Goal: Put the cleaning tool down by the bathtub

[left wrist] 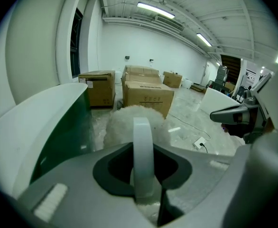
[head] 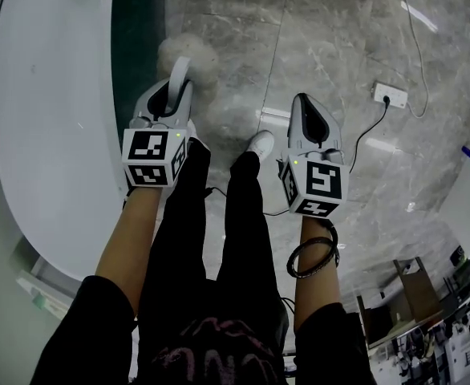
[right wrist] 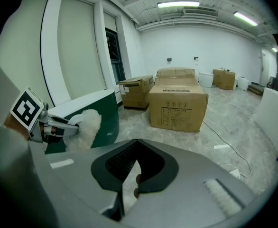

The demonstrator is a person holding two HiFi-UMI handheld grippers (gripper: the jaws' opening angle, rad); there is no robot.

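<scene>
Here a person stands on the grey marble floor (head: 323,38) just beside a white bathtub (head: 50,95) which has a dark green side wall (left wrist: 63,141). The left gripper (head: 173,95) is at the tub side, and its fingers are closed on the white handle (left wrist: 143,151) of the cleaning tool. The handle stands upright between them in the left gripper view. The fluffy white head (head: 191,54) of the tool points forward, away from the person, and it hangs near the green wall. I cannot tell if the fluff touches the wall or the floor. In the right gripper view the same head (right wrist: 89,122) shows in front of the green wall, with the marker cube (right wrist: 27,110) of the left gripper behind it. The right gripper (head: 311,123) is held apart from the left one, on the other side of the person's legs. Its fingers are together and hold nothing. A white shoe (head: 261,144) is on the floor between the two grippers. A white power socket (head: 390,95) with a cable (head: 363,135) lies on the floor to the right, well apart from the tub. Further in the room stand some cardboard boxes (right wrist: 178,106).
</scene>
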